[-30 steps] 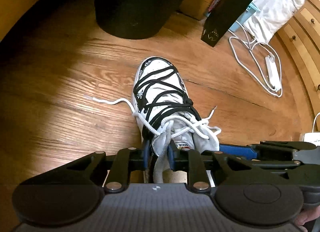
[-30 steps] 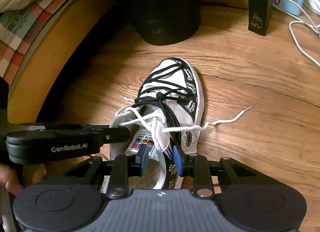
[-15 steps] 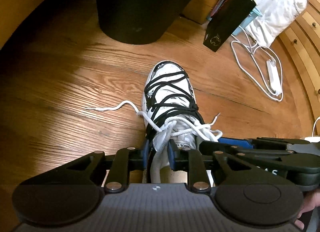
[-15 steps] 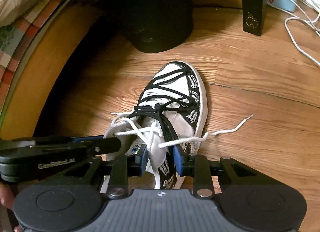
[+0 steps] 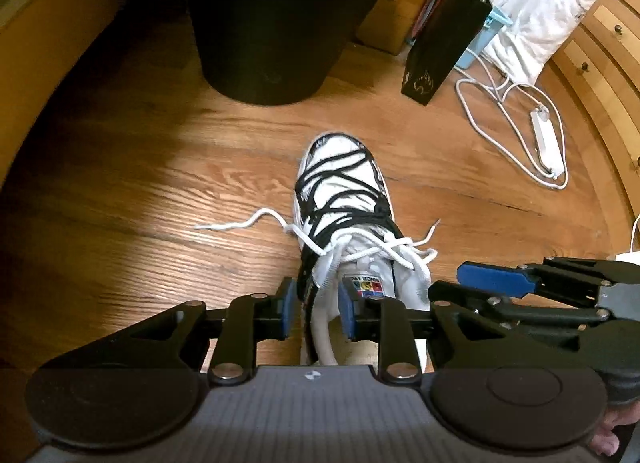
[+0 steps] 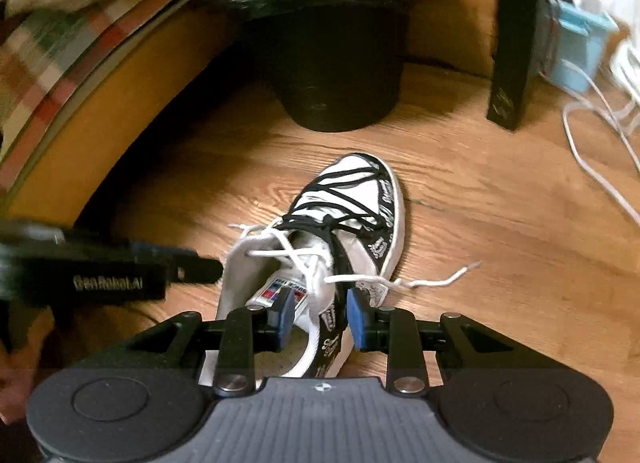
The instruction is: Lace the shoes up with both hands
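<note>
So the white canvas sneaker with black straps and white laces [image 5: 344,219] sits on the wooden floor [image 5: 160,191], toe pointing away from both grippers, heel end right under them. Left gripper [image 5: 314,309] has its fingers a bit apart and just been opening, a white lace strand running loose between them, while the right gripper [image 6: 320,317] has its fingers apart over the printed collar, clamped on nothing. Free lace ends trail out either side of the sneaker, so I'd guess each hand takes its own side.
</note>
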Demonstrator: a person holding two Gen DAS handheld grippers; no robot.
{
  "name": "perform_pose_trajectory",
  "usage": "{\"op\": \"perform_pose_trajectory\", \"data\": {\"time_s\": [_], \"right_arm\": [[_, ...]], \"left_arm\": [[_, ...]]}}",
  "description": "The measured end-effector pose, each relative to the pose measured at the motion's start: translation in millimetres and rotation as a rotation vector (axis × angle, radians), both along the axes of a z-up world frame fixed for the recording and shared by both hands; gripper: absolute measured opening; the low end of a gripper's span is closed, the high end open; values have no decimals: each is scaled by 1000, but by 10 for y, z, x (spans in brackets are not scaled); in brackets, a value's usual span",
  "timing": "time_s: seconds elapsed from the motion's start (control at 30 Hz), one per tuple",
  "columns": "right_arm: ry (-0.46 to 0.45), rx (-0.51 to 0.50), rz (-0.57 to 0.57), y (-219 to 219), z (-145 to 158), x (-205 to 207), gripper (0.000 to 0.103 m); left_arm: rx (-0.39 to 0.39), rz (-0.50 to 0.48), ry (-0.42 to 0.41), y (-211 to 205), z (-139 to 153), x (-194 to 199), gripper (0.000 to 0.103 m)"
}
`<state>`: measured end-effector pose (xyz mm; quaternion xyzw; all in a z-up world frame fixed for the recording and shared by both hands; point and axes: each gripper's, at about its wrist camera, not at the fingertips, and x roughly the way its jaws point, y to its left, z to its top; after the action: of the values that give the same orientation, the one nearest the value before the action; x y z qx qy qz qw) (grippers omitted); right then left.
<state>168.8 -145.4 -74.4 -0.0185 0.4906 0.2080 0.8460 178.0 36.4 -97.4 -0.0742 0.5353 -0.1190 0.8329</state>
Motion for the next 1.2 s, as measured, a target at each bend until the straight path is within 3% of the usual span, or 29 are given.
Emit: {"op": "perform_pose_trajectory", "data": {"time_s": [0.23, 0.3, 0.37, 0.47, 0.67, 0.77, 0.9, 1.03, 1.2], "right_arm": [[-141, -185, 248, 435, -24, -168, 32], [-180, -262, 340, 585, -69, -225, 33], [-207, -335, 405, 681, -149, -263, 33], [-194, -410, 467, 777, -278, -232, 32], [-168, -517, 524, 944, -513, -154, 32], [-180, -568, 549, 983, -610, -159, 27], [-180, -565, 559, 945, -635, -149, 19], [-244, -553, 530, 881, -557, -167, 12], [-291, -526, 495, 788, -431, -173, 9]], "left_arm": [[20, 6, -8, 86, 54, -37, 27], [39, -5, -16, 81, 45, -23, 33], [64, -10, -16, 80, 7, -8, 37], [41, 3, 18, 109, -69, 10, 37], [34, 15, 8, 88, -61, 19, 37], [24, 21, 12, 99, -60, 26, 38], [25, 37, 12, 141, -60, 43, 38], [15, 50, 11, 159, -53, 57, 38], [42, 29, -3, 104, -52, 52, 38]]}}
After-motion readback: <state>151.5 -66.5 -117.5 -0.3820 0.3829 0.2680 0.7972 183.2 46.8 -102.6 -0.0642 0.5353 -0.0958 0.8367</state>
